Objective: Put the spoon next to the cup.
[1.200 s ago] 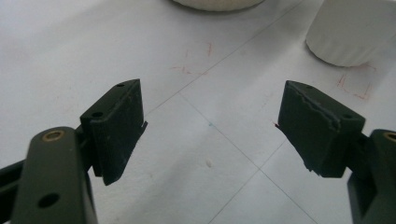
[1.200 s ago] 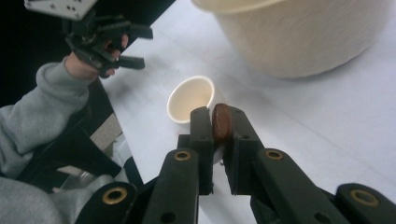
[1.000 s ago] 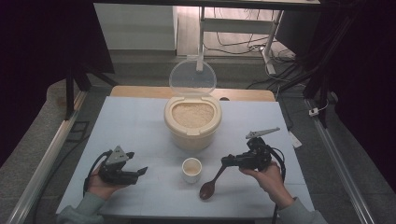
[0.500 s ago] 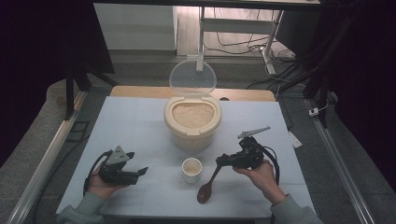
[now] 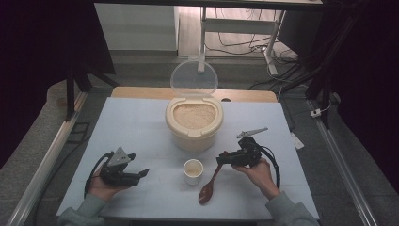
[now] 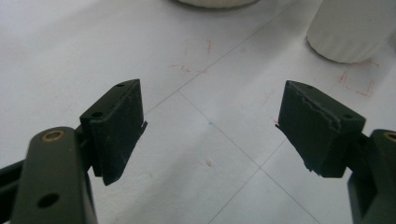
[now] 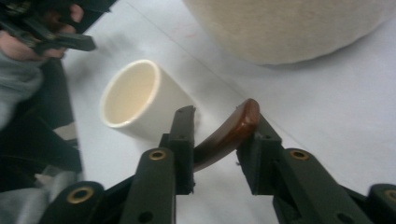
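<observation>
The right gripper [image 7: 215, 135] is loosening around the handle of the brown wooden spoon [image 5: 210, 182]; its jaws have just been opening, and in the right gripper view the handle end is sitting between the two pads, leaning on the right one with a gap showing on the left — more cradled than clamped. From above, the spoon's bowl is lying on the white table [image 5: 141, 127] just in front of the small cream cup [image 5: 193, 171], with the handle slanting up into the gripper [image 5: 225, 159].

The step looks like setting the spoon down beside the cup. To do it well, the hand should be lowering until the handle is resting on the table before the jaws finish spreading — otherwise the handle is likely to drop and roll toward the cup. Then the gripper should be backing straight away along the handle's line, so neither pad is dragging it sideways.

The left gripper [image 5: 139, 174] is waiting low over the table at the left, its jaws standing wide apart with nothing between them. Behind the cup, the beige rice container [image 5: 194, 123] is standing with its clear lid [image 5: 194, 79] tipped up, well clear of the spoon.
</observation>
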A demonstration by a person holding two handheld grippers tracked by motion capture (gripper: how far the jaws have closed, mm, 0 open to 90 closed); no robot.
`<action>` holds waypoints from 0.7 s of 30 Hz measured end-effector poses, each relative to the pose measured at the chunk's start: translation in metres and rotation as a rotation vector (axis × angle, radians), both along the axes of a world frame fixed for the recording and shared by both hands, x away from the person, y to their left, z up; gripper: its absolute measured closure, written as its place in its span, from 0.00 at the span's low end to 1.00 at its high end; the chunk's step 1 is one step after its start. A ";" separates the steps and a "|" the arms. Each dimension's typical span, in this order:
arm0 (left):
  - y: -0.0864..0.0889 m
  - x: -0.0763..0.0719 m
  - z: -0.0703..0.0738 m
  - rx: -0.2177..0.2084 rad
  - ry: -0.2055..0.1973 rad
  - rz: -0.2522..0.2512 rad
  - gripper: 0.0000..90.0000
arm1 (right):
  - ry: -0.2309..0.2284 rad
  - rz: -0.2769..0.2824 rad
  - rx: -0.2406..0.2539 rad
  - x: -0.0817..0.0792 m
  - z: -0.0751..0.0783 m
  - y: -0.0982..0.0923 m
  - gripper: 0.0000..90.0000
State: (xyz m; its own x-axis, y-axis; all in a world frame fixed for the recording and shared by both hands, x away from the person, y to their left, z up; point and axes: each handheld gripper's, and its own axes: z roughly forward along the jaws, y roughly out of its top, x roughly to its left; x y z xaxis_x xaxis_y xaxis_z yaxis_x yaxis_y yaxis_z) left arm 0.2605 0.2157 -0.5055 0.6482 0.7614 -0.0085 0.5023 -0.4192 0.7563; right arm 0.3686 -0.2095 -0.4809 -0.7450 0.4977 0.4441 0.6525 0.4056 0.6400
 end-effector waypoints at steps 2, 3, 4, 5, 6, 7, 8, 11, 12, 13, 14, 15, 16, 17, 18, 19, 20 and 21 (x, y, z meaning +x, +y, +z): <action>0.000 0.000 0.000 0.000 0.000 0.000 0.25 | -0.002 -0.003 -0.002 0.002 -0.004 0.000 0.72; 0.000 0.000 0.000 0.000 0.001 0.001 0.25 | -0.006 -0.004 -0.005 0.003 -0.006 0.001 0.71; 0.000 0.000 0.000 0.001 0.001 0.000 0.25 | -0.011 -0.005 -0.014 0.004 -0.007 0.001 0.70; 0.000 0.000 0.000 0.000 0.001 0.000 0.25 | -0.019 -0.010 -0.024 0.005 -0.009 0.002 0.68; 0.000 0.000 0.000 0.001 0.001 0.000 0.25 | -0.029 -0.012 -0.033 0.006 -0.010 0.002 0.67; 0.000 0.000 0.000 0.001 0.001 0.000 0.25 | -0.032 -0.014 -0.042 0.006 -0.011 0.002 0.66; 0.000 0.000 0.000 0.001 0.000 -0.001 0.25 | -0.034 -0.017 -0.046 0.007 -0.013 0.002 0.66; 0.000 0.000 0.000 0.000 0.000 0.000 0.25 | -0.043 -0.027 -0.064 0.009 -0.017 0.003 0.63; 0.000 0.000 0.000 0.001 -0.001 -0.001 0.25 | -0.046 -0.027 -0.067 0.010 -0.019 0.004 0.63; 0.000 0.000 0.000 0.001 0.000 -0.001 0.25 | -0.050 -0.030 -0.071 0.011 -0.020 0.004 0.62; 0.000 0.000 0.000 0.001 0.000 -0.001 0.25 | -0.059 -0.030 -0.076 0.011 -0.022 0.005 0.61; 0.000 0.000 0.000 0.001 0.000 -0.001 0.25 | -0.068 -0.028 -0.082 0.012 -0.023 0.005 0.60; 0.000 0.000 0.000 0.001 0.000 -0.001 0.25 | -0.077 -0.031 -0.090 0.012 -0.024 0.005 0.59; 0.000 0.000 0.000 0.002 -0.001 -0.001 0.25 | -0.084 -0.031 -0.098 0.012 -0.025 0.006 0.58; 0.000 0.000 0.000 0.003 -0.001 -0.002 0.25 | -0.089 -0.032 -0.106 0.012 -0.026 0.006 0.57; 0.000 0.000 0.000 0.002 -0.001 -0.001 0.25 | -0.095 -0.034 -0.114 0.013 -0.027 0.007 0.56; 0.000 0.000 0.000 0.002 -0.002 -0.001 0.25 | -0.104 -0.038 -0.126 0.013 -0.028 0.007 0.54; 0.000 0.000 0.000 0.001 -0.002 0.000 0.25 | -0.114 -0.041 -0.140 0.012 -0.029 0.007 0.54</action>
State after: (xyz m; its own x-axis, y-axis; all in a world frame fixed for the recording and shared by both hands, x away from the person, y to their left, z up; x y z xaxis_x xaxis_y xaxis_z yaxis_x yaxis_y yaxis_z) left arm 0.2600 0.2156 -0.5055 0.6485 0.7612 -0.0068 0.5009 -0.4199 0.7568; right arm 0.3810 -0.2025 -0.5102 -0.7644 0.5795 0.2826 0.5969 0.4704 0.6499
